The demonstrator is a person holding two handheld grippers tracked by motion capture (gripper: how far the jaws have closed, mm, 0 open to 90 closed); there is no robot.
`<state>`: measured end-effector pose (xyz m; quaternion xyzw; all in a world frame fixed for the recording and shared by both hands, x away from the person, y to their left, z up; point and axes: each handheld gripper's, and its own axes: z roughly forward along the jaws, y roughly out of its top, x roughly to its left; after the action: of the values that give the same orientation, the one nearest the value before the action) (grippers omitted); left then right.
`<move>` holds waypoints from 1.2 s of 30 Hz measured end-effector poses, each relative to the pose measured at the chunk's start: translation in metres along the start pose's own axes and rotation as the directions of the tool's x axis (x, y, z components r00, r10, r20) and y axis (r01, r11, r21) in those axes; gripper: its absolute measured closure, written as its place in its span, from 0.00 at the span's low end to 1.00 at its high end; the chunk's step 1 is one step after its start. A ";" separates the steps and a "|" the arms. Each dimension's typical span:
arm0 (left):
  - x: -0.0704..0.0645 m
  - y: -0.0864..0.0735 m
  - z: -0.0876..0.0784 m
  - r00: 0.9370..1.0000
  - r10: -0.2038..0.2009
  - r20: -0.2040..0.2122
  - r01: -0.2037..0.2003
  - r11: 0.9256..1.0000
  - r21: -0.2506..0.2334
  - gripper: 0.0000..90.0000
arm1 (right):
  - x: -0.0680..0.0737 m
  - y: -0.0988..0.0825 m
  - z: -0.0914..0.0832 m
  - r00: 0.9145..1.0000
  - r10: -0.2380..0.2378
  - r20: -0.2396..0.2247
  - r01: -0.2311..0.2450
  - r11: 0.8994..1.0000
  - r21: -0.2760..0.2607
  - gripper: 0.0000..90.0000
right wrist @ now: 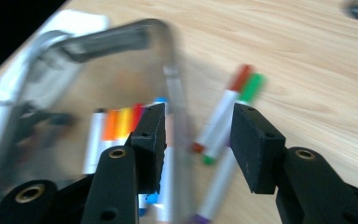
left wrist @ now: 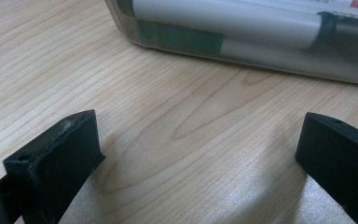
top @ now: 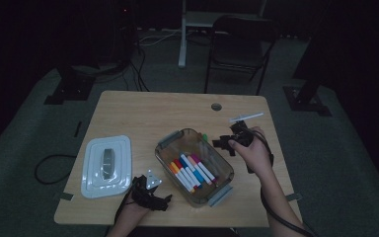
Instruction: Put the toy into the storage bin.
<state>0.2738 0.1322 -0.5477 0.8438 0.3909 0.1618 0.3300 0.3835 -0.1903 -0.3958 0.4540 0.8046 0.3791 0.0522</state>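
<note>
Markers (top: 191,171) lie side by side in the clear box (top: 164,142), which sits near the middle of the table (top: 128,106). Their caps run from orange and red through blue to pink and purple, with white barrels between.

Just off the box's far right wall lie more markers on bare wood: in the right gripper view a red-capped one (right wrist: 226,105) and a green-capped one (right wrist: 235,112) lie touching each other beside the box wall, and a third with a purple end (right wrist: 214,191) lies nearer the camera. That view is blurred (the box rim smears across it).

The right gripper (top: 225,143) hangs above the box's far right side, held in the person's right hand (top: 251,148). Its jaws stand partly apart with nothing gripped between them; the markers seen through the gap lie below on the table and in the box.

The left gripper (top: 165,201) rests low at the near edge of the table, just beside the box's near left wall. In the left gripper view its jaws stand wide apart over bare wood, empty, with the box wall close ahead and a green-capped marker (left wrist: 182,39) showing through it.

Left of the box, well apart from it, lies the white lid (top: 106,165), flat on the table.
</note>
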 end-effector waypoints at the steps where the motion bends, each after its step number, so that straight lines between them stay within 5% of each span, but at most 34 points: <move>1: 0.000 0.000 0.000 1.000 0.000 0.000 0.000 1.000 0.000 0.01 | -0.007 -0.002 0.000 1.000 0.012 0.019 -0.013 1.000 0.004 0.61; 7: 0.000 0.000 0.000 1.000 0.001 0.001 -0.001 1.000 0.003 0.01 | -0.043 -0.023 0.022 0.995 0.063 0.083 -0.063 0.998 0.004 0.58; 9: 0.000 0.000 0.000 1.000 0.001 0.001 -0.001 1.000 0.003 0.01 | -0.050 -0.032 0.035 0.994 0.086 0.072 -0.088 0.996 0.032 0.59; 15: 0.000 0.000 0.000 1.000 0.001 0.001 -0.001 1.000 0.001 0.01 | -0.056 -0.052 0.075 0.991 0.128 0.032 -0.131 0.986 0.104 0.59; 19: 0.000 0.000 0.000 1.000 0.001 0.001 -0.001 1.000 0.003 0.01 | -0.054 -0.057 0.092 0.994 0.107 0.039 -0.111 0.984 0.139 0.59; 30: 0.000 0.000 0.000 1.000 0.001 0.001 -0.001 1.000 0.002 0.01 | -0.050 -0.058 0.104 0.995 0.091 0.043 -0.097 0.979 0.177 0.63; 33: 0.000 0.000 0.000 1.000 0.001 0.001 -0.001 1.000 0.002 0.01 | -0.051 -0.058 0.103 0.994 0.075 0.078 -0.089 0.979 0.184 0.69; 36: 0.000 0.000 0.000 1.000 0.002 0.001 -0.002 1.000 0.003 0.01 | -0.055 -0.059 0.097 0.984 0.088 0.158 -0.119 0.972 0.200 0.85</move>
<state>0.2737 0.1323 -0.5476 0.8447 0.3903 0.1610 0.3289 0.4163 -0.1953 -0.5176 0.5254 0.8090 0.2600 0.0438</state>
